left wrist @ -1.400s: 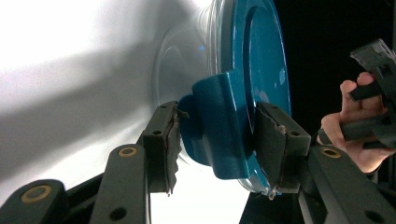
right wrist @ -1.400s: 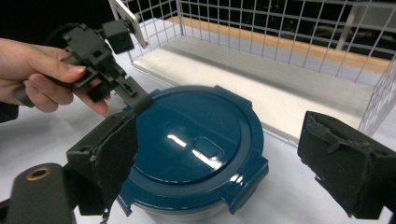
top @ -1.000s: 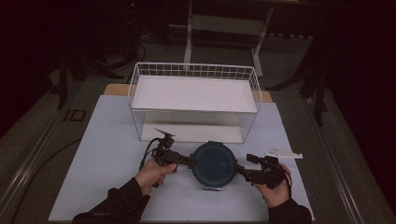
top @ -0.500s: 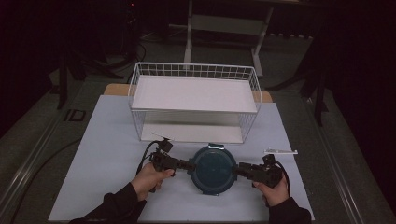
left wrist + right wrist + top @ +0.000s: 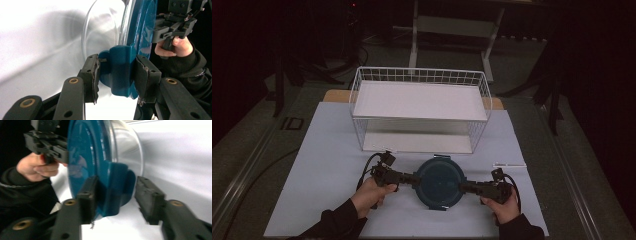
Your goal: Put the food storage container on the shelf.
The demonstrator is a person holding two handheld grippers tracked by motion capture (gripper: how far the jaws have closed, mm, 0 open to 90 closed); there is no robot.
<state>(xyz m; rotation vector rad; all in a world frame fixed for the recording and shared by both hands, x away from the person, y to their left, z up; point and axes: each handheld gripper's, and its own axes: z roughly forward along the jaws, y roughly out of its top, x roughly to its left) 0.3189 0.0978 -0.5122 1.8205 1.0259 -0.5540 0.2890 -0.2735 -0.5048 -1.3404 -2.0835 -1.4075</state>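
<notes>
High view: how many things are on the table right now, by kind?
Round container with blue lid: 1
White wire basket: 1
Small white stick: 1
Grippers, left and right: 2
Total: 5

A round container (image 5: 440,184) has a glossy teal plastic lid (image 5: 85,162) over a clear, glass-like bowl (image 5: 105,30). The grippers' pads (image 5: 145,77) are matt black and worn rough at the edges. The basket (image 5: 419,77) is white-coated wire; the tabletop (image 5: 327,165) is smooth and matt.

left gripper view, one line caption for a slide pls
Left gripper shut on the teal lid clip of a glass container.
</notes>
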